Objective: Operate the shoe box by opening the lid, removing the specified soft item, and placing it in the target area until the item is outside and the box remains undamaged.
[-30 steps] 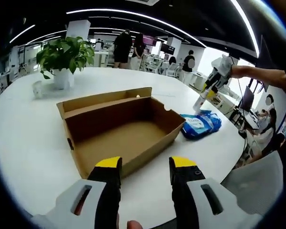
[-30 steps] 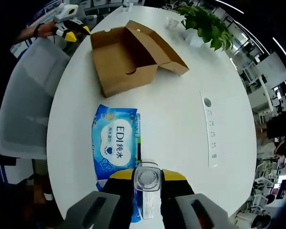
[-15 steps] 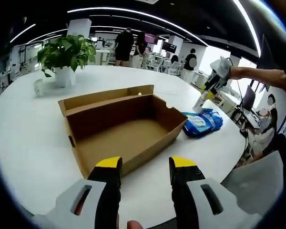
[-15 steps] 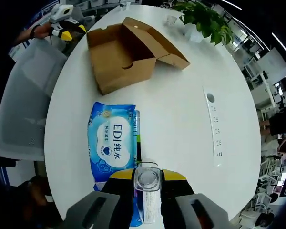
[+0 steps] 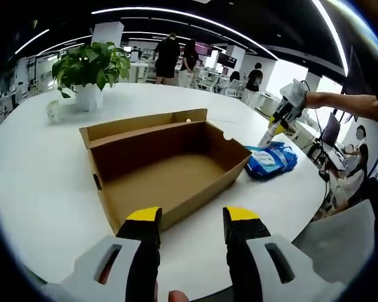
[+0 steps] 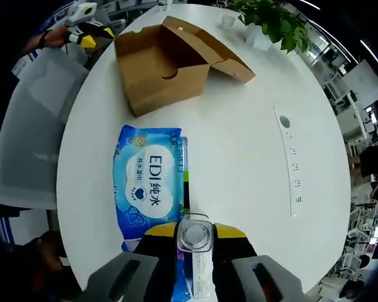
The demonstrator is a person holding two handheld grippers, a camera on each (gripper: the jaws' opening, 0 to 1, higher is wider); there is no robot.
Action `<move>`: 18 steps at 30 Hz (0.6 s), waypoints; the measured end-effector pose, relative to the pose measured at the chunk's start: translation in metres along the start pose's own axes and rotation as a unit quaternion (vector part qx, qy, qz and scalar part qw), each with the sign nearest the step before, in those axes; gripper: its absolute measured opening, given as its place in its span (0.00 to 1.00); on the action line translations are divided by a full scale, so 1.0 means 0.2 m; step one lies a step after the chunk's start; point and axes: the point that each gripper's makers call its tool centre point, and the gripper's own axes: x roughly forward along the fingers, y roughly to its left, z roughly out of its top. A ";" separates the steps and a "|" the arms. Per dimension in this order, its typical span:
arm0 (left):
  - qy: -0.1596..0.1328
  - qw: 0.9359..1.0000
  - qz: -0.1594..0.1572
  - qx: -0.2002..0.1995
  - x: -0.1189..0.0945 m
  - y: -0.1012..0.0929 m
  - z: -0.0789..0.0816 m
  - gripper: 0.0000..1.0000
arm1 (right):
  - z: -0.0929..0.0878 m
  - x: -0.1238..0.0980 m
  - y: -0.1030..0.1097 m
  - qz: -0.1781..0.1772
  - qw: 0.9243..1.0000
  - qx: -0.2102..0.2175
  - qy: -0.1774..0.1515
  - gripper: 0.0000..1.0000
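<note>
The brown cardboard shoe box [image 5: 167, 167] lies open on the white table [image 5: 38, 182], its inside bare and its lid folded back on the far side. A blue soft pack of wipes [image 5: 269, 158] rests on the table right of the box. My left gripper [image 5: 192, 217] hovers open just short of the box's near wall. My right gripper [image 5: 283, 114], held by a hand, is shut on a clear bottle [image 5: 268, 134] above the pack. In the right gripper view, that gripper [image 6: 195, 231] holds the bottle [image 6: 195, 238] over the near end of the pack [image 6: 148, 182]; the box [image 6: 160, 69] lies beyond.
A potted plant [image 5: 88, 69] and a small cup [image 5: 52, 112] stand at the table's far left. A white power strip [image 6: 292, 165] lies on the table. A grey chair [image 6: 25, 126] sits at the table's edge. People stand in the background [image 5: 167, 60].
The right gripper with the bottle has shifted a little over the wipes pack, which now looks larger in its view. The left camera has edged slightly toward the box.
</note>
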 end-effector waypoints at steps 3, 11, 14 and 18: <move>0.002 1.000 0.000 0.000 0.00 0.00 0.00 0.39 | -0.01 0.01 0.00 0.000 1.000 0.001 0.000 0.16; 0.006 1.000 0.004 -0.003 0.00 0.01 -0.01 0.38 | -0.02 0.02 -0.02 0.001 1.000 0.009 -0.001 0.16; 0.007 1.000 0.004 -0.002 0.00 0.01 -0.01 0.38 | -0.03 0.03 -0.02 0.003 1.000 0.007 0.000 0.16; 0.010 1.000 0.006 0.000 0.00 0.01 -0.02 0.38 | -0.04 0.03 -0.03 0.003 1.000 0.005 0.002 0.16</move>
